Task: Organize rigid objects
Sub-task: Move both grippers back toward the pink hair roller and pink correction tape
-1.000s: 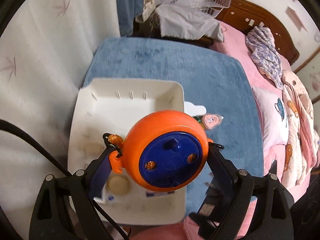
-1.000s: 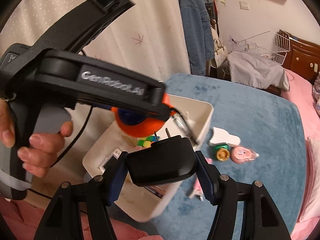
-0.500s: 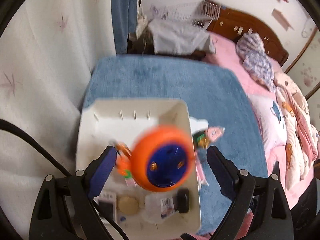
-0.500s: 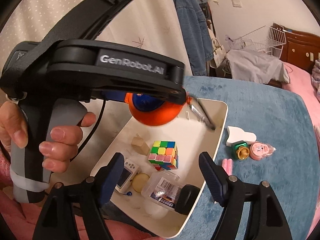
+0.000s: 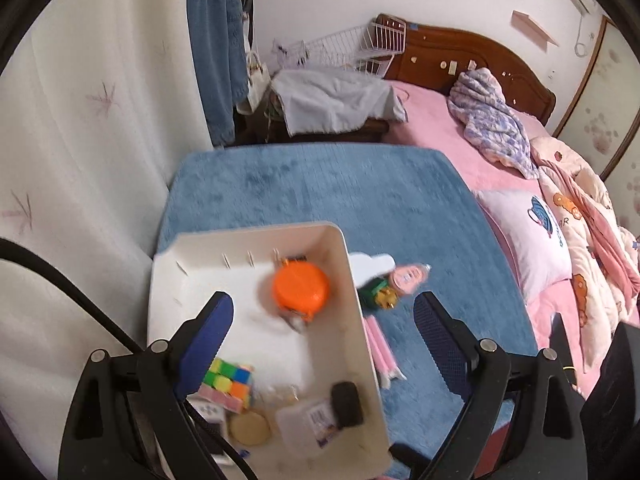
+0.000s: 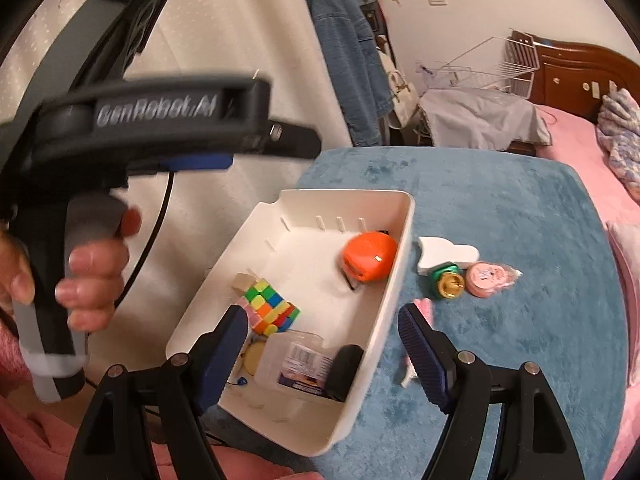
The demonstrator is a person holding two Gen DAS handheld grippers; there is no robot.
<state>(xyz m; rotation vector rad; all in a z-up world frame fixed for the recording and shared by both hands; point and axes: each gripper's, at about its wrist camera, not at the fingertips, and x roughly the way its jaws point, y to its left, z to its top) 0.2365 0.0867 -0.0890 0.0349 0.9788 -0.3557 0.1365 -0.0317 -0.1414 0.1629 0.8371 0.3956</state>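
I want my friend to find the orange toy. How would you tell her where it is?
Look at the white bin on the blue mat. The orange toy sits inside at the far end, against the wall nearest the loose things on the mat. It is the only round, plain orange thing; the cube nearby is many-coloured.

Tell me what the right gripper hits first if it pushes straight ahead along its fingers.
Most likely the white bin: the open right gripper straddles its near right wall, with the black adapter just inside. Depth is unclear, so it may pass above the rim.
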